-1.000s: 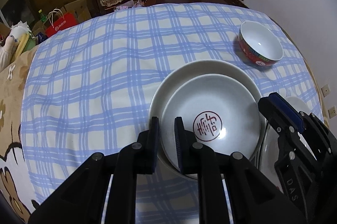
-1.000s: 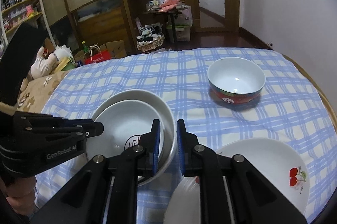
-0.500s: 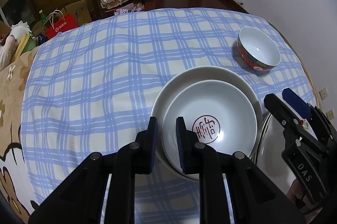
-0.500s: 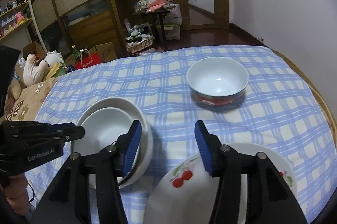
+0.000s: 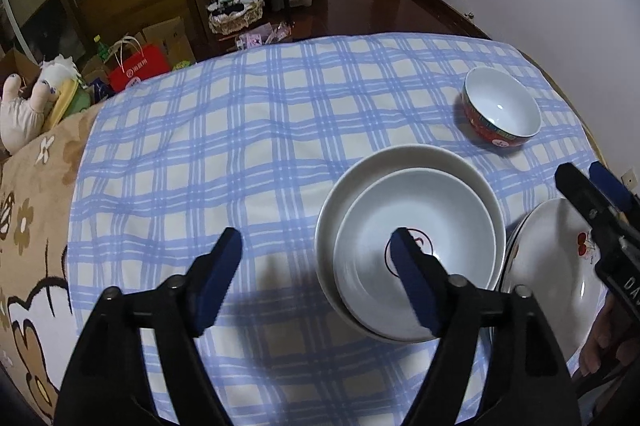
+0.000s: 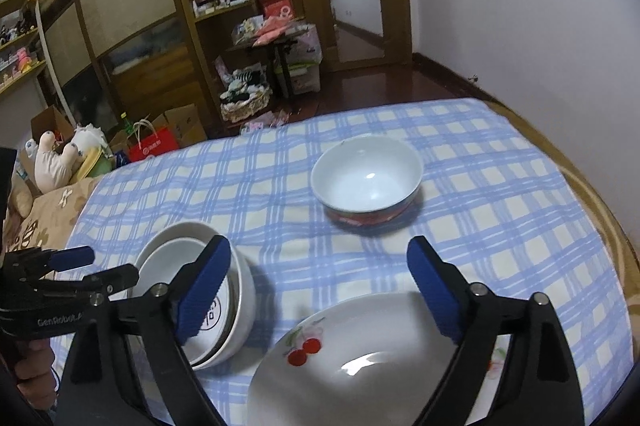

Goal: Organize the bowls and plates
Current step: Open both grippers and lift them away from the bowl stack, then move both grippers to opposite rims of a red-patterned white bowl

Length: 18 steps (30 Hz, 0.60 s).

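Two nested white bowls [image 5: 416,250] sit stacked, so left tongs [image 5: 316,258] and right tongs [image 6: 320,278] just opened, empty; red-banded bowl [image 6: 367,178] likely next.

1. Both views are moderately lit, seemingly by a ceiling lamp, with a cool bluish cast.
2. Small glare spots sit inside the red-rimmed bowl [image 6: 367,182] and on the cherry plate [image 6: 360,354].
3. Soft shadows fall on the checked cloth [image 5: 248,154] just beside the nested white bowls [image 5: 416,246].
4. Fisheye bending curves the room; corners go black.
5. The cupboards behind the red-rimmed bowl look dim and slightly soft.
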Available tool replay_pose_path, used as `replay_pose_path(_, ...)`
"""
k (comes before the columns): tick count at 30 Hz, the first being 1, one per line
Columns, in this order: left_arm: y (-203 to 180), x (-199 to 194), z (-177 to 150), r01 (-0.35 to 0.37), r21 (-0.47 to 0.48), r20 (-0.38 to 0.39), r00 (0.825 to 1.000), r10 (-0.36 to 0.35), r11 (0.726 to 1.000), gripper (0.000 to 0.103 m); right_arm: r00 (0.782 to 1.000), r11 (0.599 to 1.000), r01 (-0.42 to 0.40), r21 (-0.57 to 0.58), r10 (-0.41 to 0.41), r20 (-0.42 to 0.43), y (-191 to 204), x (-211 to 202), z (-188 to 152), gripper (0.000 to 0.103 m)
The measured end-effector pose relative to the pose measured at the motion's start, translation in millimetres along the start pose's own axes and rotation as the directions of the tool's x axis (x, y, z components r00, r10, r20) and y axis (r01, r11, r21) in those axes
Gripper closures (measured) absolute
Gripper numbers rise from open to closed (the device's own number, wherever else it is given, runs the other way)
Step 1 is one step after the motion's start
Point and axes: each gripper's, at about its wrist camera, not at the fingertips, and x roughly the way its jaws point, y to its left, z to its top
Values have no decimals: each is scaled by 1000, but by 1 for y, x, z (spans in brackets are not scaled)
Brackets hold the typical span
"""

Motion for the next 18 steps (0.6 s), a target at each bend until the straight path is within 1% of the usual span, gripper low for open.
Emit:
replay_pose_path(1, -2, -3, 1, -4, 6, 7, 1000, 4, 1000, 20, 1000, 1000, 4, 0, -4, 5, -2, -2, 2, 1)
replay_pose_path(2, -2, -6, 1, -7, 12, 13, 1000, 7, 1000, 18, 1000, 1000, 6, 1, -6, 9, -4, -4, 3, 0)
replay_pose_path(4, -6, -12, 3, -21, 18, 28, 999, 21, 1000, 17, 1000, 1000, 11, 4, -11, 25, -8, -11, 8, 0)
replay_pose_path(6, -9, -18, 6, -23, 16, 57, 998, 22, 1000, 14, 999, 1000, 12, 13, -13, 35, -13, -15, 12, 0)
replay_pose_path(8, -12, -21, 11, -20, 12, 69, 997, 20, 1000, 14, 999, 999, 19, 26, -20, 47, -20, -20, 16, 0)
replay_pose_path(13, -19, -27, 26, 28, 7, 65, 997, -29, 1000, 14, 998, 997, 17, 75, -21, 58, -38, -28, 28, 0)
replay_pose_path(18, -29, -38, 45, 71, 10, 81, 994, -72, 997, 14, 999, 995, 24, 94, -28, 41, -54, -28, 47, 0)
